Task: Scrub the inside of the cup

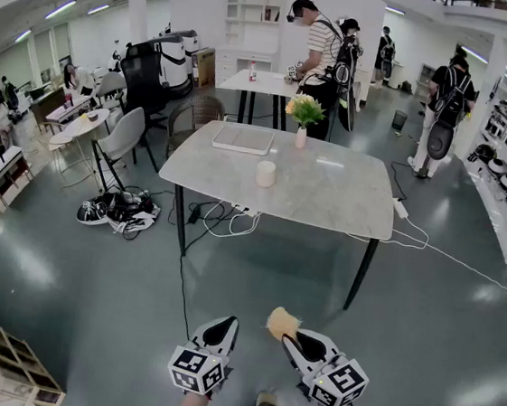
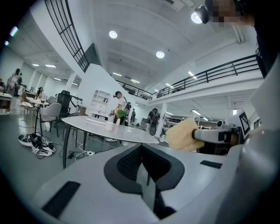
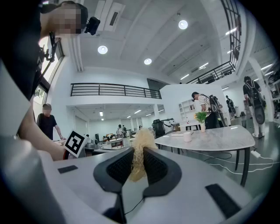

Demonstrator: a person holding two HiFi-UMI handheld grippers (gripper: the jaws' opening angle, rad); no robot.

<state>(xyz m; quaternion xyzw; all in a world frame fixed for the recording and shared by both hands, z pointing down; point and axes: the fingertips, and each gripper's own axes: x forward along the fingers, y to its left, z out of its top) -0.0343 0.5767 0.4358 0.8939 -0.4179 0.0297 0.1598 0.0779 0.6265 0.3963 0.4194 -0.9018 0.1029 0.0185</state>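
Note:
A small white cup (image 1: 265,173) stands upright near the middle of a marble-topped table (image 1: 336,198), well ahead of both grippers. It also appears far off in the left gripper view as the cup (image 2: 109,126) and in the right gripper view as the cup (image 3: 187,137). My left gripper (image 1: 224,324) is low over the floor, shut with nothing between its jaws (image 2: 141,151). Beside it, my right gripper (image 1: 292,338) is shut on a yellow fibrous scrub sponge (image 1: 282,323), which sticks out past its fingertips (image 3: 136,154). The sponge (image 2: 183,135) also shows in the left gripper view.
A flat white tray (image 1: 243,138) and a vase of flowers (image 1: 304,114) share the table. Cables and a power strip (image 1: 230,218) lie beneath it, with shoes (image 1: 116,210) on the floor to the left. Chairs (image 1: 120,137), other tables and several people stand farther back.

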